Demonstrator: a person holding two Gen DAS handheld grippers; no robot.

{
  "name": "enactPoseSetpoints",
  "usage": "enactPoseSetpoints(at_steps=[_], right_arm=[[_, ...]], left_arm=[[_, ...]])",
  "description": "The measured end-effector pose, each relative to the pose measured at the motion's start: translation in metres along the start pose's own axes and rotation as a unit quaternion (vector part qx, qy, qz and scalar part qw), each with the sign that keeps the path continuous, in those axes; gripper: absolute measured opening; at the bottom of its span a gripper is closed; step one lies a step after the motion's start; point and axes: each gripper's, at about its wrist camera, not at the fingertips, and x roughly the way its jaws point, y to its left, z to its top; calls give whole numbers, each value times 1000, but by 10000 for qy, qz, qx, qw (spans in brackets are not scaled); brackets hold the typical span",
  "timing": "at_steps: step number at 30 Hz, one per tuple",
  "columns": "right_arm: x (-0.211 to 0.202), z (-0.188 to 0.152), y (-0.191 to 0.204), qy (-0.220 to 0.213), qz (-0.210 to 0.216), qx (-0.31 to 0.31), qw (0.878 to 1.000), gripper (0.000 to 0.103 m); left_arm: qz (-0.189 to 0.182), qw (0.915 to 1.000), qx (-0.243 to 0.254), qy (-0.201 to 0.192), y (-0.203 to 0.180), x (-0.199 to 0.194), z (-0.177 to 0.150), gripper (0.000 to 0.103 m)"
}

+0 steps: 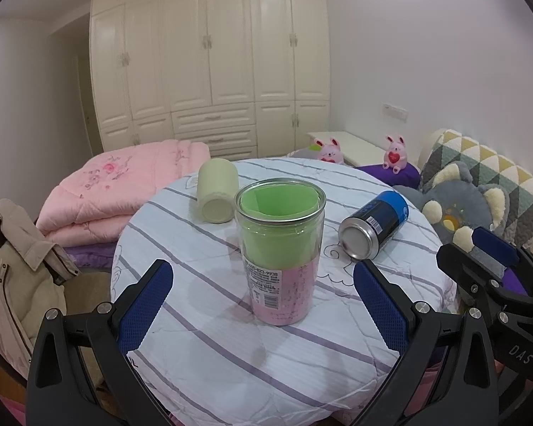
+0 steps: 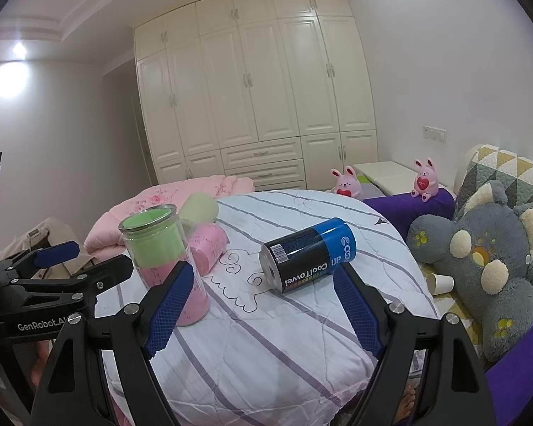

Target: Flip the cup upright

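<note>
A clear cup (image 1: 280, 248) with green and pink inserts stands upright, mouth up, on the round cloth-covered table (image 1: 231, 355). My left gripper (image 1: 263, 301) is open, its jaws spread either side of the cup and apart from it. In the right wrist view the cup (image 2: 165, 259) stands at the left. My right gripper (image 2: 263, 305) is open and empty, just short of a blue and black can (image 2: 307, 254) that lies on its side. The right gripper also shows in the left wrist view (image 1: 479, 259).
A pale green cup (image 1: 216, 191) lies on its side behind the clear cup. A pink cup (image 2: 208, 246) lies beside it. The can (image 1: 373, 227) lies at the right. A pink quilt (image 1: 117, 191), a grey plush toy (image 2: 486, 259) and a paper cup (image 2: 440, 283) surround the table.
</note>
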Motion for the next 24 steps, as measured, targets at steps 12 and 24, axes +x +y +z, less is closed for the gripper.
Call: enactPoseSetpoints(at_steps=[12,24], right_arm=[[1,0,2,40,10,-13,10000,83],[1,0,4,60,-14,-71,10000,83]], left_arm=[[-2,10000,-5,57,0,2,-1,103],[-13,10000,0,74,0,3,-1,103]])
